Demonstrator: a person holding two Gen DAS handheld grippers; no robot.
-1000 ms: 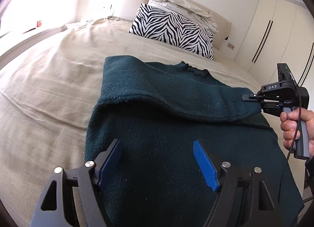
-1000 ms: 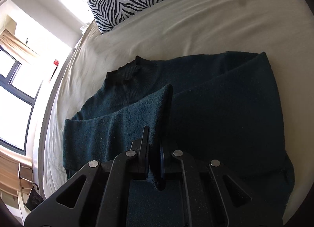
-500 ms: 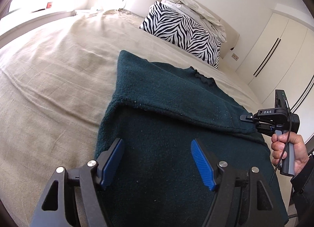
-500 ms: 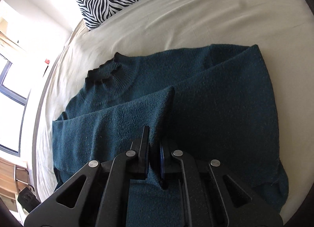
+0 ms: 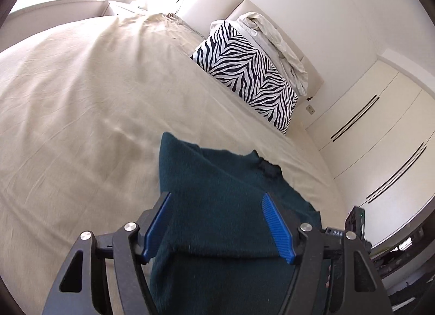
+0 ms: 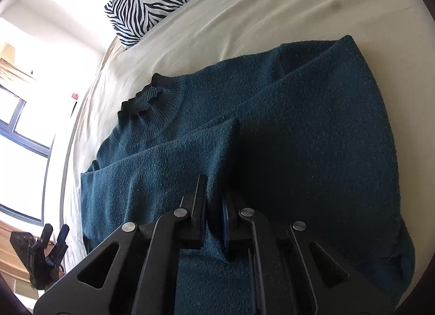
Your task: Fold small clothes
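A dark teal knit sweater (image 6: 312,151) lies flat on the beige bed (image 5: 81,97), collar (image 6: 146,97) toward the pillows. One sleeve (image 6: 163,162) is folded across the body. My right gripper (image 6: 214,206) is shut on that sleeve's end, low over the sweater. In the left wrist view my left gripper (image 5: 216,198) hovers over the sweater's (image 5: 217,179) near edge, its blue pads (image 5: 274,228) apart and closing. Nothing is pinched between them. From the right wrist view the left gripper (image 6: 56,230) sits off the bed's side, apart from the cloth.
A zebra-striped pillow (image 5: 250,81) and crumpled pale bedding (image 5: 274,43) lie at the headboard. White wardrobe doors (image 5: 380,130) stand on the right, a window (image 6: 21,151) beyond the bed's far side. Bare sheet stretches left of the sweater.
My left gripper has drawn back and up from the sweater and rolled, so the view tilts; its pads stand slightly closer. The right gripper has sunk a little with the sleeve.
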